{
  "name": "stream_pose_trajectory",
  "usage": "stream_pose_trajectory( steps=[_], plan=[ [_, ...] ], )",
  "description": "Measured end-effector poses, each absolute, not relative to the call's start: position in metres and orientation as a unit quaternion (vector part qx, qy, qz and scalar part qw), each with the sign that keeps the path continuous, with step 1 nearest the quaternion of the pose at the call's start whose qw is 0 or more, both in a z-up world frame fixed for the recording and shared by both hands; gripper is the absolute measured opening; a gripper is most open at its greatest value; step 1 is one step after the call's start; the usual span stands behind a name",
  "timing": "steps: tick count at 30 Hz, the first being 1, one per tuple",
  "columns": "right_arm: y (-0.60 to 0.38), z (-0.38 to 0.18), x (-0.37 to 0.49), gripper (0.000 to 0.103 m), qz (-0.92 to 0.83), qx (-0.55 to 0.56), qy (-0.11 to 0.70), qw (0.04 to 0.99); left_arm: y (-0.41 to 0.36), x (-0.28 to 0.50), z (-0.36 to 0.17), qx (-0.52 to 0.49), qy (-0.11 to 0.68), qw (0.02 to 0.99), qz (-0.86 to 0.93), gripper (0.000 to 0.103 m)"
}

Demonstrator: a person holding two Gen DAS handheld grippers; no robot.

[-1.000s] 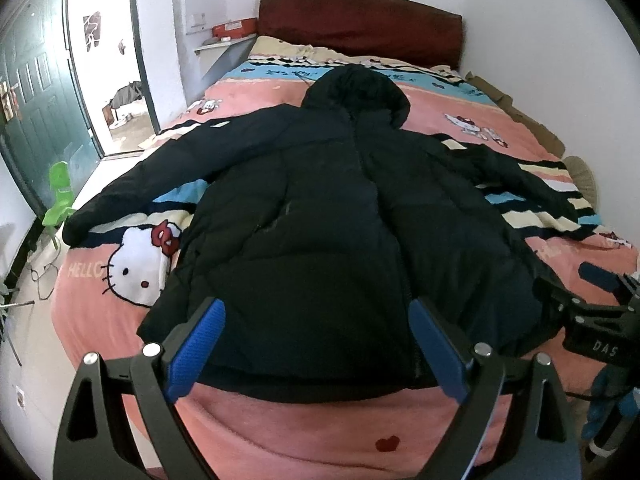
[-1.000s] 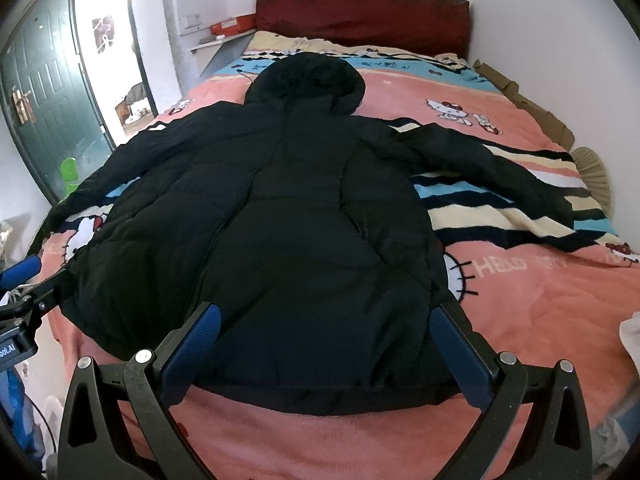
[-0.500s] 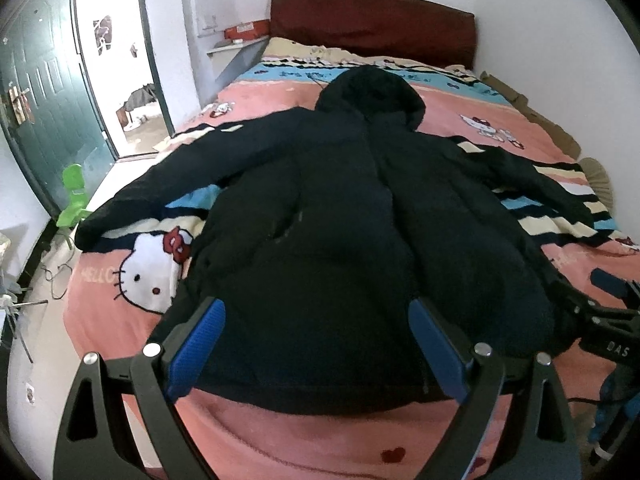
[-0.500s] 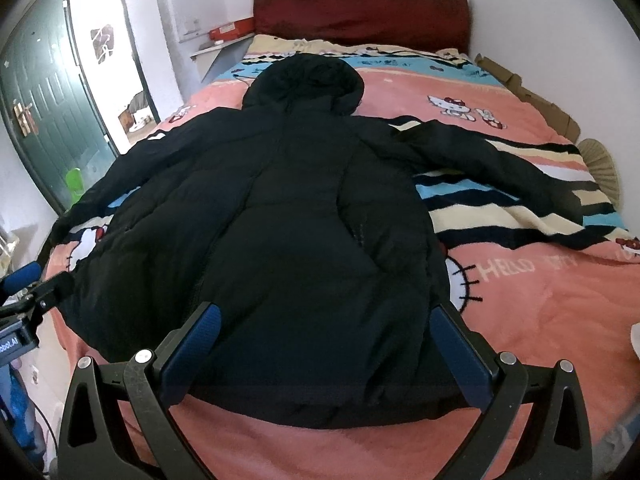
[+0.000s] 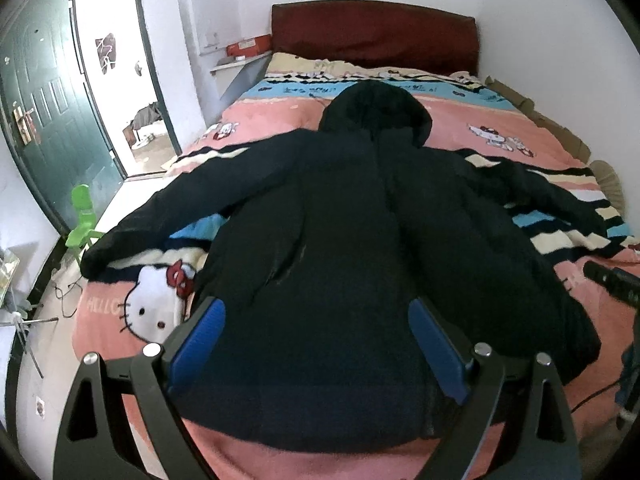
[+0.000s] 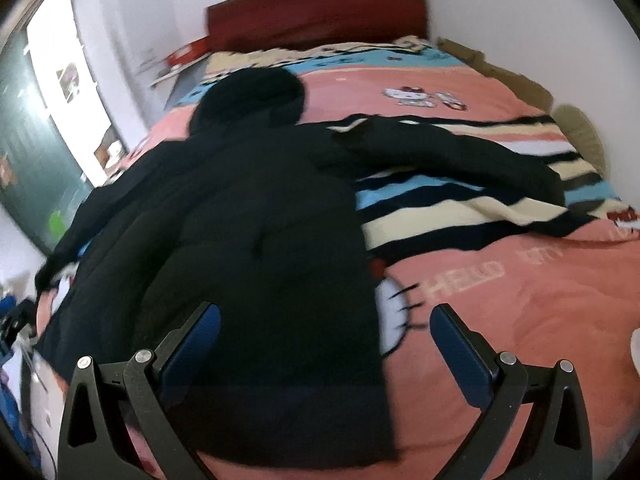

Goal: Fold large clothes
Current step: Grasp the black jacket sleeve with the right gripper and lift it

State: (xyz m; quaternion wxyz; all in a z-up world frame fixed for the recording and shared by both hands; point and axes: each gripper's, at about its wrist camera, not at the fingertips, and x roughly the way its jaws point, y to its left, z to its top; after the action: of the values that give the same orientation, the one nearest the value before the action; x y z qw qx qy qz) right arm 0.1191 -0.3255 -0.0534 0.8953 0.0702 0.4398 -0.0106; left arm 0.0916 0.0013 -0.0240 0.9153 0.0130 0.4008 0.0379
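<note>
1. A black hooded puffer jacket (image 5: 360, 248) lies flat across the middle of the frame on a bed, hood toward the top and both sleeves spread outward. Its shell is quilted and faintly glossy, with soft, rounded padded sections.
2. The bedspread (image 5: 460, 128) is a fleecy pink blanket with cartoon cat prints and bands of blue, cream and black. A dark red padded headboard (image 5: 376, 36) closes the top of the frame.
3. The left gripper (image 5: 318, 344) sits at the bottom centre over the jacket's hem, its blue-padded fingers (image 5: 198, 340) spread wide apart and holding nothing.
4. The right gripper (image 6: 326, 346) is likewise spread apart and empty at the bottom of its view. One blue pad overlaps the jacket's right edge, the other the bare pink blanket.
5. A green door (image 5: 52, 120) stands open at the upper left, with a small green plastic chair (image 5: 82, 216) below it on the floor.
6. Change from half a second ago: the right wrist view has swung toward the jacket's right side and is now motion-blurred, with the jacket shifted to the left of the frame. The left wrist view has moved slightly closer to the hem.
</note>
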Motion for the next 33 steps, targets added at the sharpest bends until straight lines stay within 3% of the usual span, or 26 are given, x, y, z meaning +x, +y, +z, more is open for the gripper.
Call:
stream_pose_trajectory(
  steps=[18,28,29,31,33],
  plan=[
    [-0.639,-0.115,0.278,0.102,-0.241,0.244,0.416,0.842,0.002,0.15,-0.054,0.022,0.436,0.898,0.059,0.094],
    [-0.705,-0.175,0.31,0.102,-0.26,0.312,0.446,0.797,0.007,0.174,-0.069,0.025,0.45,0.89,0.069,0.094],
    [-0.707,-0.177,0.31,0.098,-0.261,0.315,0.445,0.796,0.008,0.176,-0.071,0.024,0.45,0.89,0.068,0.094],
    [-0.71,-0.178,0.311,0.075,-0.257,0.317,0.44,0.8,0.008,0.179,-0.072,0.024,0.45,0.89,0.067,0.094],
    [-0.709,-0.176,0.315,0.041,-0.246,0.316,0.442,0.803,0.008,0.181,-0.073,0.024,0.45,0.891,0.064,0.094]
  ],
)
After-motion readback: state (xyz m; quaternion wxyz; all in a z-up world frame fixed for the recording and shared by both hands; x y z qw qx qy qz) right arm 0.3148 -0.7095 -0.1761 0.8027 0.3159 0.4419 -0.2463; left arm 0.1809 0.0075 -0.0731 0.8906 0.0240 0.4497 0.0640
